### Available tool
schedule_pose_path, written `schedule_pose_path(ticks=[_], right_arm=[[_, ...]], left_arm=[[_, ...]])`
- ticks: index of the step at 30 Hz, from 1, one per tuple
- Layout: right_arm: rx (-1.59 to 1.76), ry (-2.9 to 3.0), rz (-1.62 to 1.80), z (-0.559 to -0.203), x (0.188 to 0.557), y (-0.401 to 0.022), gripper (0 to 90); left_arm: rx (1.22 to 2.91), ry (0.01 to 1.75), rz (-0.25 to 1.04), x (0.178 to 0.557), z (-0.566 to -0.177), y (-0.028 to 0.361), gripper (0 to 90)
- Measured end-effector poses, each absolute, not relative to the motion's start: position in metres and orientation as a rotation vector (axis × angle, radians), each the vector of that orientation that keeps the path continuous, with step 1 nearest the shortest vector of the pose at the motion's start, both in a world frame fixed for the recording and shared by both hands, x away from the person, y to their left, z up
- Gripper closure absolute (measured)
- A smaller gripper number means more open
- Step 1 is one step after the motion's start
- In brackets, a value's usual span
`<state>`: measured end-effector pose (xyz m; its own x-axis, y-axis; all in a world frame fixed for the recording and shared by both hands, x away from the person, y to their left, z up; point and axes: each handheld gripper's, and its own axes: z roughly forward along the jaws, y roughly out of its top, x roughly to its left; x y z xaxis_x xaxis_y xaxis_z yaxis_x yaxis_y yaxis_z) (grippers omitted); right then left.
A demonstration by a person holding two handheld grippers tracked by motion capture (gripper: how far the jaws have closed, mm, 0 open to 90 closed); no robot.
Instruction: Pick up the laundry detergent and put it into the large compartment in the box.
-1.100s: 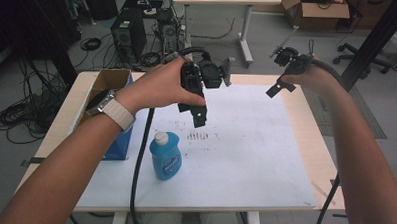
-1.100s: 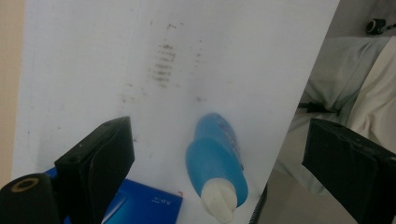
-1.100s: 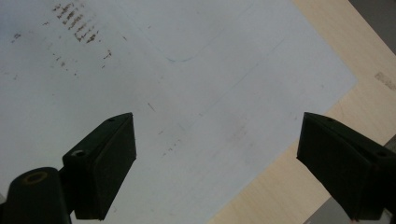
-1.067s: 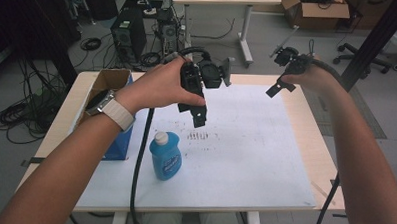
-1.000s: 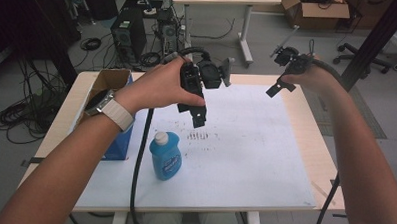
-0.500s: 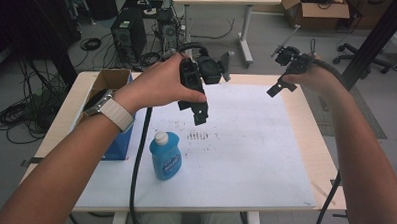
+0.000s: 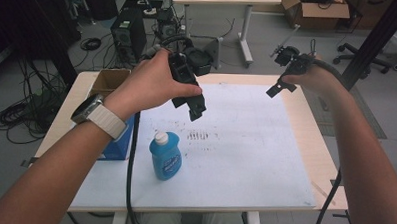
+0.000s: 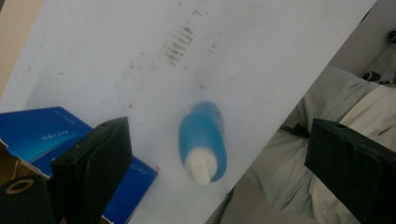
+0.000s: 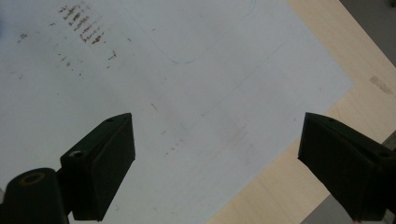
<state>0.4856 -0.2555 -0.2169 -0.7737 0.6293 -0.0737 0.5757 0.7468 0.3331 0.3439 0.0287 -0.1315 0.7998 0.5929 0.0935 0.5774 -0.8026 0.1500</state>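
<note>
Left hand-held gripper (image 7: 196,109) hangs above the white sheet (image 7: 245,143) on the counter (image 7: 313,131) in the high view, gripped by the person's left hand (image 7: 152,83), tips angled down toward the blue bottle (image 7: 165,156). That bottle stands upright near the counter's front left, just beside a blue box (image 7: 116,141) and well apart from the tips. Right hand-held gripper (image 7: 276,88) is raised near the far right edge, holding nothing.

From the left gripper view, the jaws stand wide apart with nothing between them; the blue bottle (image 8: 203,140) shows below, its white cap (image 8: 201,167) pointing at the camera, the blue box (image 8: 44,140) to one side.

From the right gripper view, the jaws are likewise spread wide over the smudged white sheet (image 9: 187,93) and the counter (image 9: 327,60) edge.
</note>
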Motion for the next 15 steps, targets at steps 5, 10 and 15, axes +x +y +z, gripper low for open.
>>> schedule_pose_path(ticks=[5,10,15], right_arm=[[0.95,2.769,0.442,-0.218,0.485,-0.251,10.9],[0.944,2.776,0.439,-0.219,0.485,-0.248,10.9],[0.94,2.78,0.445,-0.22,0.485,-0.246,10.9]], left_arm=[[2.858,1.022,0.17,0.343,-0.136,0.036,7.8],[2.845,1.098,0.162,0.344,-0.14,0.042,7.4],[2.816,1.156,0.157,0.345,-0.144,0.049,7.2]])
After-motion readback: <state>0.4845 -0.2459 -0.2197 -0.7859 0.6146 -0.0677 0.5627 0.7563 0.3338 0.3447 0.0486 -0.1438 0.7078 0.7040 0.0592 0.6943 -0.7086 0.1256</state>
